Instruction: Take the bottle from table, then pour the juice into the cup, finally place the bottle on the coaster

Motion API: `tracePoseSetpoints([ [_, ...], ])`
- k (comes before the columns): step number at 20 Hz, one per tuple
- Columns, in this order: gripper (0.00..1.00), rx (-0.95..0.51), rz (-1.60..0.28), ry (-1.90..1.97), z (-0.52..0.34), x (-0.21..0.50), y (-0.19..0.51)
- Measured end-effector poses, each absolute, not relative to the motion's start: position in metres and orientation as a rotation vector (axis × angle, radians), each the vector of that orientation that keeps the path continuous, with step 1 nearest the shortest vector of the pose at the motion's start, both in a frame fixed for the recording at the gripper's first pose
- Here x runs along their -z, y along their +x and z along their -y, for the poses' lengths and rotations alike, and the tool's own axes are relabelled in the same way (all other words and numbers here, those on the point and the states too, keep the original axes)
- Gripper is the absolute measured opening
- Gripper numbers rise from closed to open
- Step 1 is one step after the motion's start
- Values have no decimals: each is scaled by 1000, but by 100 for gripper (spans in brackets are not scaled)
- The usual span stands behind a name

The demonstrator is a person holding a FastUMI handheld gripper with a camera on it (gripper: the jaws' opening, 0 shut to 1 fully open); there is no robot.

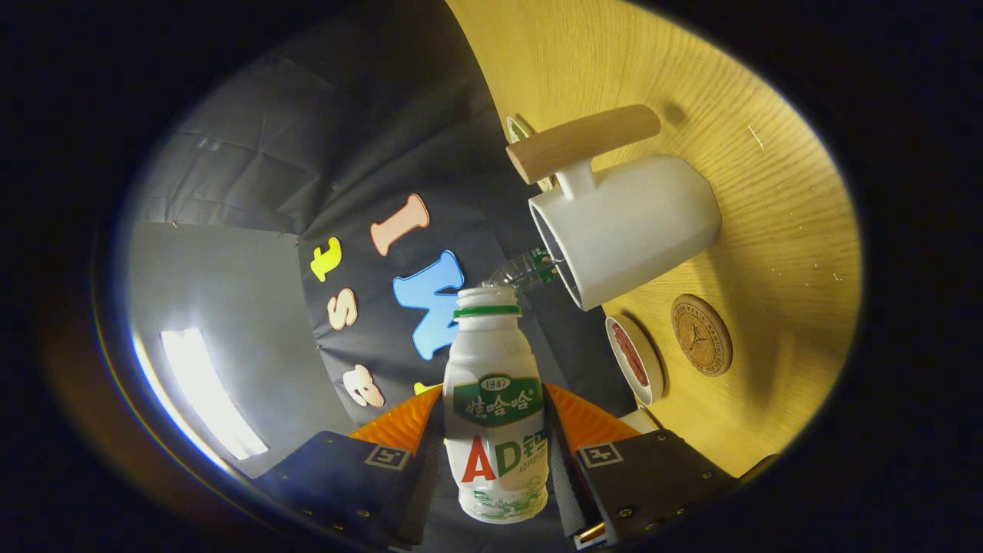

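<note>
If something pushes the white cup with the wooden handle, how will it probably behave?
The white cup looks rigid and ceramic-like, so probably heavy and breakable. Its wooden handle juts sideways, so a push there may turn it. The tongs grip the bottle.

The gripper (495,453) was rolled hard onto its side, so that the surface (768,192) stood like a wall off to the right of its fingers. Both fingers (361,476) reached forward and were closed against the flanks of the bottle (495,407), one on each side, with the bottle's body pinched between the jaws (the contact itself lay mostly behind the bottle's curve). The bottle's open neck pointed away, ahead of the fingertips. Each finger carried a square marker on its upper face.
</note>
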State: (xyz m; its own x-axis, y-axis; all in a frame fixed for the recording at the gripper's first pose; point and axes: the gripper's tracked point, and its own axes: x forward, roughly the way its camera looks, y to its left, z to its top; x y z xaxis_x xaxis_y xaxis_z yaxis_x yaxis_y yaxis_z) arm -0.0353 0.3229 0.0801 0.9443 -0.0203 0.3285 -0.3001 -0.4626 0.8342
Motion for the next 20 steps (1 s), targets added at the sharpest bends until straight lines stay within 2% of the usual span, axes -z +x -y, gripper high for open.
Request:
tracePoseSetpoints([
  [20, 64, -345, 251, 2059, -317, -80, -27],
])
